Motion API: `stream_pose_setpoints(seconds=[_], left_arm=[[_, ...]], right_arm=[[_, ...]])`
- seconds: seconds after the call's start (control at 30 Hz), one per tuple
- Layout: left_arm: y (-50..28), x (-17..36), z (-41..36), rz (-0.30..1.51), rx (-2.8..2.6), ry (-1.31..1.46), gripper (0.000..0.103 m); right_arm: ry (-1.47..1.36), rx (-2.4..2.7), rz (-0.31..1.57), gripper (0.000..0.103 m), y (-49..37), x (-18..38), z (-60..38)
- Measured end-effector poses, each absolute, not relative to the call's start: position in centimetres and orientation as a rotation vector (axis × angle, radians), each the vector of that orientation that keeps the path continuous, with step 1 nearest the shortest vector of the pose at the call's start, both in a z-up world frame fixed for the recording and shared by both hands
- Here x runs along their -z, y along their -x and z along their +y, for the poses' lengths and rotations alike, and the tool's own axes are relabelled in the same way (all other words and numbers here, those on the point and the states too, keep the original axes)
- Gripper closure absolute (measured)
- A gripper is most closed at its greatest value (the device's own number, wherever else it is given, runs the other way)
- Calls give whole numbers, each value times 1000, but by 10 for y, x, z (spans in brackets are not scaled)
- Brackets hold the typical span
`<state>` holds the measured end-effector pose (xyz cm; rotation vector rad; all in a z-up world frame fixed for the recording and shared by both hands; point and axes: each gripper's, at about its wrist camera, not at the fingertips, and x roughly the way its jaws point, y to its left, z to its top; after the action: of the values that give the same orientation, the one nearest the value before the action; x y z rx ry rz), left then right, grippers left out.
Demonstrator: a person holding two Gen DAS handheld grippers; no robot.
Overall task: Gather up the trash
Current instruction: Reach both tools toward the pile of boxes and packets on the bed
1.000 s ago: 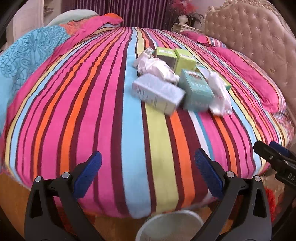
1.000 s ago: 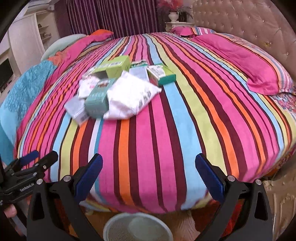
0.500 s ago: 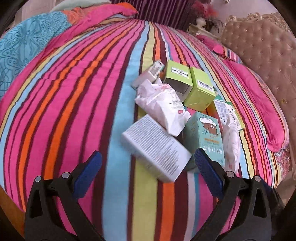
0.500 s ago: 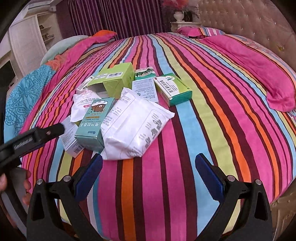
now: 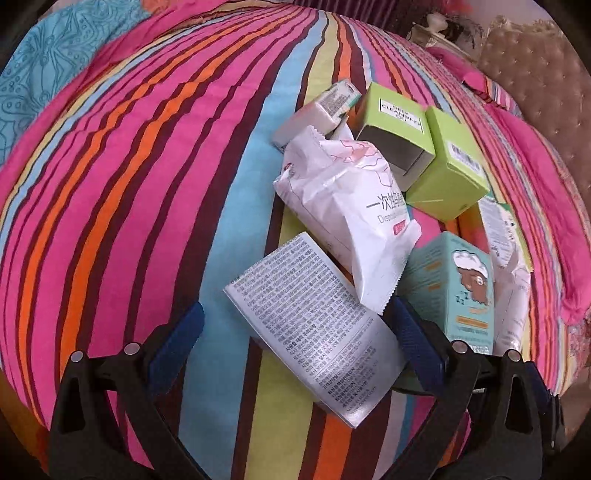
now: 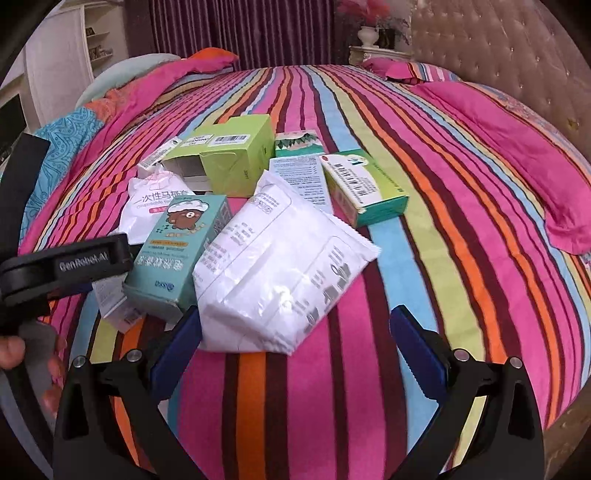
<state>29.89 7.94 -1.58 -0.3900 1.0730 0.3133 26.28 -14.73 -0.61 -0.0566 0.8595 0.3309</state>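
Observation:
A pile of trash lies on the striped bed. In the left wrist view a white printed box [image 5: 314, 328] lies between the open fingers of my left gripper [image 5: 295, 325], not gripped. Behind it are a white pouch [image 5: 347, 218], a teal bear box [image 5: 458, 291] and lime green boxes [image 5: 417, 147]. In the right wrist view my right gripper [image 6: 295, 328] is open around the near end of a large white plastic pack [image 6: 280, 266]. The teal bear box [image 6: 181, 251], green boxes [image 6: 229, 155] and a green medicine box [image 6: 365, 188] lie behind. The left gripper's body [image 6: 66, 266] shows at left.
The striped bedspread [image 6: 424, 258] covers the bed. A pink pillow [image 6: 517, 155] lies at right before a tufted headboard [image 6: 498, 44]. A blue and pink quilt [image 6: 74, 125] is bunched at the far left. Purple curtains [image 6: 240, 29] hang behind.
Both grippers have moved forward and down over the bed toward the pile. The white box now lies between the left fingers and the white pack between the right fingers. The bin has left view.

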Motion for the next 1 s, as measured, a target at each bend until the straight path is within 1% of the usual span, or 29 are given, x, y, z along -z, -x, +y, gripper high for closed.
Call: stream_pose_setpoints(seconds=[0.03, 0.1, 0.17, 0.23, 0.3, 0.37, 0.4, 0.43, 0.5, 0.63, 0.9, 1.0], left_arm=[[-301, 15, 77, 1074, -323, 378, 6], [-304, 16, 76, 1073, -326, 375, 10], [-304, 16, 76, 1068, -311, 370, 20], [-303, 14, 77, 1064, -276, 336, 24], [-299, 14, 78, 1056, -234, 324, 26], [-295, 13, 83, 1036, -205, 329, 32], [-292, 12, 85, 1023, -197, 333, 34], [-289, 11, 87, 1012, -194, 327, 39], [-285, 9, 86, 996, -185, 315, 42], [-272, 4, 81, 972, -151, 292, 49], [-251, 7, 76, 943, -132, 289, 53], [-245, 3, 75, 926, -121, 296, 57]], right_arm=[[63, -312, 856, 8, -264, 7, -146], [61, -308, 854, 8, -269, 11, -145], [52, -306, 861, 8, -274, 15, -146], [22, -319, 879, 8, -279, 18, -151], [-25, -361, 905, 9, -283, 22, -154], [-11, -384, 902, 17, -283, 21, -153], [-1, -400, 898, 32, -282, 20, -151], [14, -409, 897, 34, -281, 17, -149], [15, -420, 900, 39, -281, 15, -148], [-78, -451, 926, 41, -274, 15, -161], [-109, -436, 921, 42, -251, 13, -176], [-119, -438, 918, 42, -247, 13, -178]])
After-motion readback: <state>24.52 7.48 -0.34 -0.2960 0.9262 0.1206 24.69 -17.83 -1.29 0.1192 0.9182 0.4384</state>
